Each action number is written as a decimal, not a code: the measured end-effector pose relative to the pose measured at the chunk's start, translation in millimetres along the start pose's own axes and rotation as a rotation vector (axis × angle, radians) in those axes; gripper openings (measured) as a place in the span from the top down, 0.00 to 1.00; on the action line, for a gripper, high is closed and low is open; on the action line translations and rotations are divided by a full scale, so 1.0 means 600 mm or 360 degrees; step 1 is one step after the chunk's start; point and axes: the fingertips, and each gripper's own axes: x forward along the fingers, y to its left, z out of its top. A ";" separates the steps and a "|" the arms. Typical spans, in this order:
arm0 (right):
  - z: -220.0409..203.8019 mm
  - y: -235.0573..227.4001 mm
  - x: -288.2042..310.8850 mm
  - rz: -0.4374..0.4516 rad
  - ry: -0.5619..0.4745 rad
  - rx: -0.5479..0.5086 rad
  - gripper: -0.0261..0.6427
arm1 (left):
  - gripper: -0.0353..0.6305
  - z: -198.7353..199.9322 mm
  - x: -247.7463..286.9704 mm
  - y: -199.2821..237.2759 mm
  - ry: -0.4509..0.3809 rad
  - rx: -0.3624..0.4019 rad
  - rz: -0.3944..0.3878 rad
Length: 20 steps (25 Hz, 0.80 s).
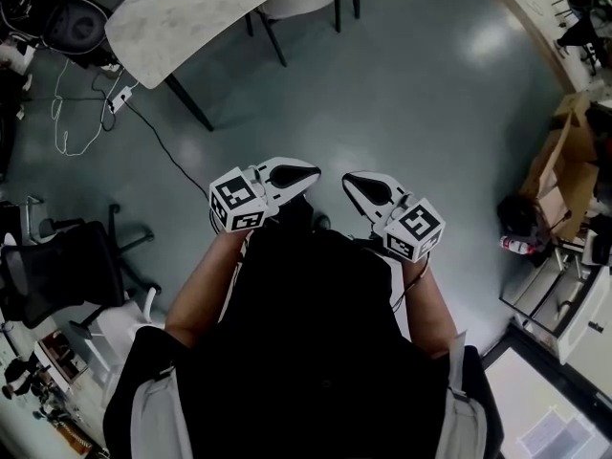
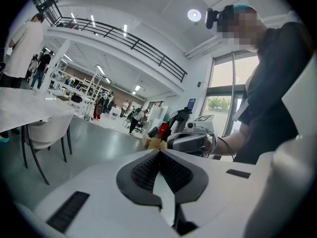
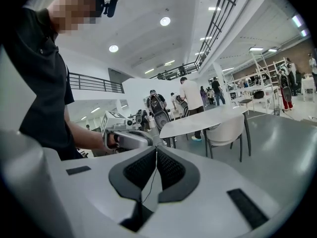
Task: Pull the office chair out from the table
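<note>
1. Left gripper [image 2: 158, 152]: your black ribbed pads [image 2: 143, 172] meet along one seam. No gap, nothing btwn them.
2. Right gripper [image 3: 156, 150]: same state. Its pads [image 3: 171, 170] press flat together w/ only a thin line showing, and it holds nothing.
3. Both grippers, head view: you hold them in front of your chest, tips angled toward each other, near but apart. The marker cubes sit on the wrist side. Neither gripper touches any furniture.
4. Black top [image 1: 316, 352]: your torso fills the lower centre of the head view, w/ a bare forearm running from it to each gripper.
5. Grey glossy floor [image 1: 411, 94]: an open stretch lies btwn you and the table.
6. White marble-look table w/ black legs [image 1: 191, 8]: at the top of the head view, well apart from both grippers.
7. White shell chair w/ black legs [image 1: 306, 3]: the chair at the table, pushed in at its right end w/ the seat partly hidden under the top. It is untouched.
8. Black mesh swivel chair [image 1: 57, 271]: at the left edge, well apart from the table.
9. Misc.: a thin black cable [image 1: 163, 142] trails across the floor near the table leg. Brown cardboard boxes [image 1: 559, 161] stand at the right edge.
</note>
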 end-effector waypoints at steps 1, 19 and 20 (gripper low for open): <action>0.007 -0.011 0.012 -0.0011 0.0010 0.0002 0.93 | 0.93 0.007 -0.001 0.018 -0.0006 -0.0007 -0.0006; 0.108 -0.207 0.186 -0.0138 0.0133 0.0063 0.93 | 0.93 0.083 -0.012 0.298 -0.0029 -0.0156 -0.0074; 0.110 -0.219 0.188 -0.0137 0.0139 0.0063 0.93 | 0.93 0.086 -0.006 0.307 -0.0031 -0.0162 -0.0071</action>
